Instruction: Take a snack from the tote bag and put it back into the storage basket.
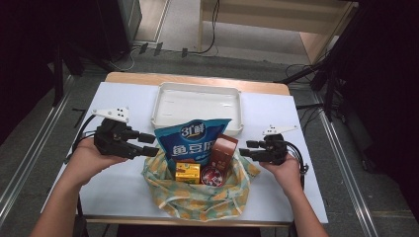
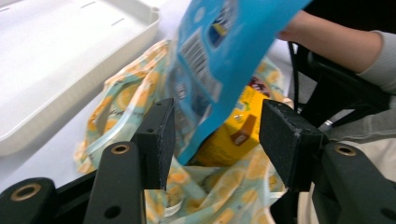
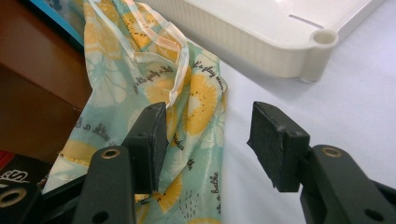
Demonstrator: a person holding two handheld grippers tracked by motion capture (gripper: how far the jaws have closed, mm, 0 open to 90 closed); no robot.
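Cloth bag [image 1: 205, 195] of pale green fabric printed with yellow lemon slices, slumped open at the near middle of the table, mouth gaping upward, rim [image 3: 159, 44] edged in cream binding and flopped outward on both sides. Inside, standing upright and poking well above the rim: blue snack pouch [image 1: 191, 140] leaning back toward the white tray; brown carton [image 1: 223, 150] tilted beside it; yellow box [image 1: 188, 173] low in front; round red-lidded tin [image 1: 212, 176] just beside that.
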